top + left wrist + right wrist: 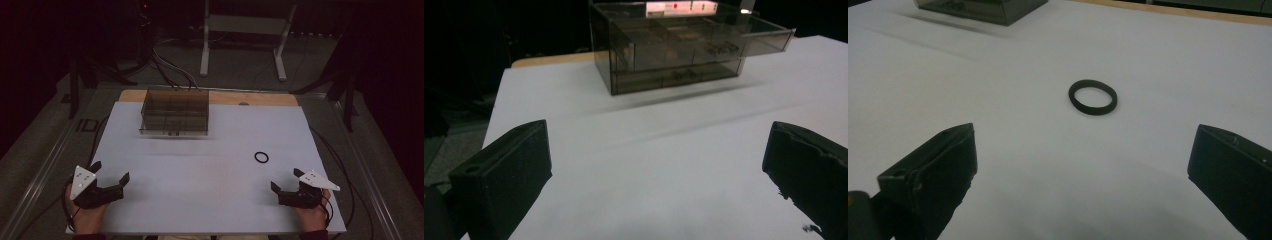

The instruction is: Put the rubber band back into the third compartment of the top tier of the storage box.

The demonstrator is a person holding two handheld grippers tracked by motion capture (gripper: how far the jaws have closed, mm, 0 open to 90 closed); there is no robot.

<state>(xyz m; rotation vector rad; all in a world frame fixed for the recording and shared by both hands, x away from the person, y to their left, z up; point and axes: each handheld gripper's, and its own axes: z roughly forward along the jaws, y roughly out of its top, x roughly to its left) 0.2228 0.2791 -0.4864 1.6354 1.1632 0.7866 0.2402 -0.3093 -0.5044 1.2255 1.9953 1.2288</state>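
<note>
1. Where the white table [210, 200] meets its far wooden edge, one smoky transparent drawer box [174, 111] stands, divided into compartments; its upper drawer is pulled partly out in the left gripper view.
2. One black ring [261, 157] lies flat, well apart from the box, toward the person's right and nearer the person.
3. Two grippers rest near the person: left gripper [110, 172] and right gripper [285, 179], both spread wide, grasping nothing.
4. No legible writing appears on the box.
</note>
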